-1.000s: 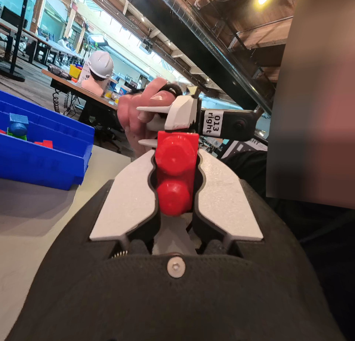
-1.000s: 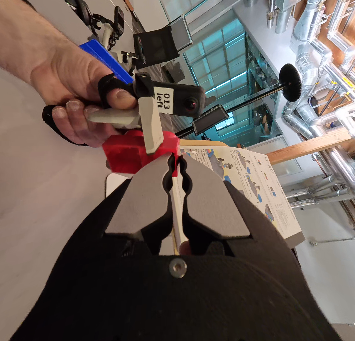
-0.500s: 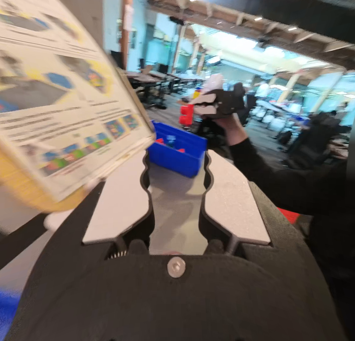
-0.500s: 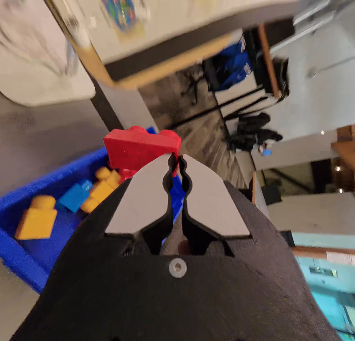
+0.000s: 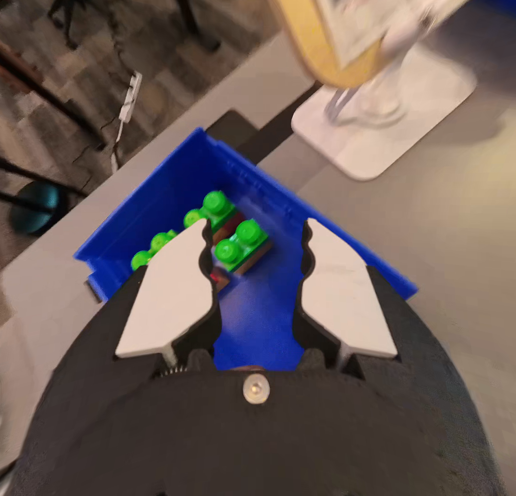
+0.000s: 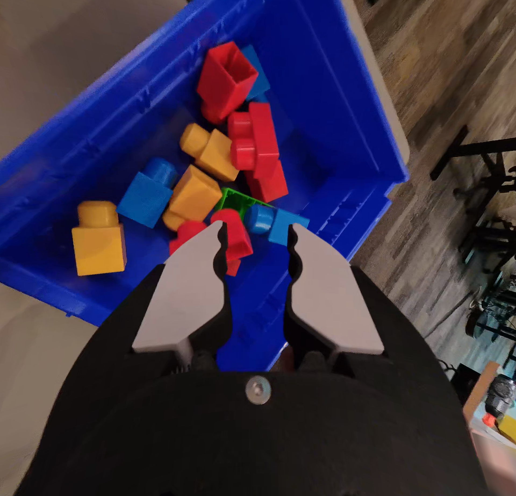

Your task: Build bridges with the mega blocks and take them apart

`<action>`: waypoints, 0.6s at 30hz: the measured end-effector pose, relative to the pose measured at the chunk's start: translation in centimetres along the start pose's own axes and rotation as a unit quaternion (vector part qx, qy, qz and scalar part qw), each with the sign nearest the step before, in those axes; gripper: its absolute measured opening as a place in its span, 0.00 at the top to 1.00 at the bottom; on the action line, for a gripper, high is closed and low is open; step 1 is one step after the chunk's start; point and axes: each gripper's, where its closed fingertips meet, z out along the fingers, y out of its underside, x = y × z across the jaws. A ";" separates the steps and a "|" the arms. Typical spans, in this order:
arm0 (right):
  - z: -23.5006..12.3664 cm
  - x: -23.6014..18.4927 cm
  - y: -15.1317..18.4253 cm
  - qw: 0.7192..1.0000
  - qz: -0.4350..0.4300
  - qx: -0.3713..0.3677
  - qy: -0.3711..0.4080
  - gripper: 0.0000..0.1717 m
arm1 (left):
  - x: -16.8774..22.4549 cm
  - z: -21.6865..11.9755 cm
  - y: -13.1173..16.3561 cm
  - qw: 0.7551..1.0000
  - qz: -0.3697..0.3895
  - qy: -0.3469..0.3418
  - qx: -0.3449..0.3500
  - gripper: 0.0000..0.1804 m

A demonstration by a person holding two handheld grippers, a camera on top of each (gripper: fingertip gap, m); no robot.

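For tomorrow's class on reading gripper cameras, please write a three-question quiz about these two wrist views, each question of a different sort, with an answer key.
1. True or false: the right gripper is clamped on a yellow block.
2. Multiple choice: in the left wrist view, which colour are the studded blocks in the blue bin? A red, B green, C yellow.
3. Short answer: how do the left gripper's jaws stand?

Key
1. False: its jaws stand apart above the blocks in its blue bin.
2. B.
3. Open, with nothing between them.
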 end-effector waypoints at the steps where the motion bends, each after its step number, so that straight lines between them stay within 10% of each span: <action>1: -0.4 0.2 -0.4 1.000 0.005 0.012 0.004 0.76 | -0.3 0.4 0.8 0.999 0.028 -0.013 -0.026 0.66; 18: -3.6 0.0 -3.0 0.997 -0.016 0.071 0.030 0.83 | -1.5 8.2 7.2 0.957 0.222 0.019 -0.186 0.67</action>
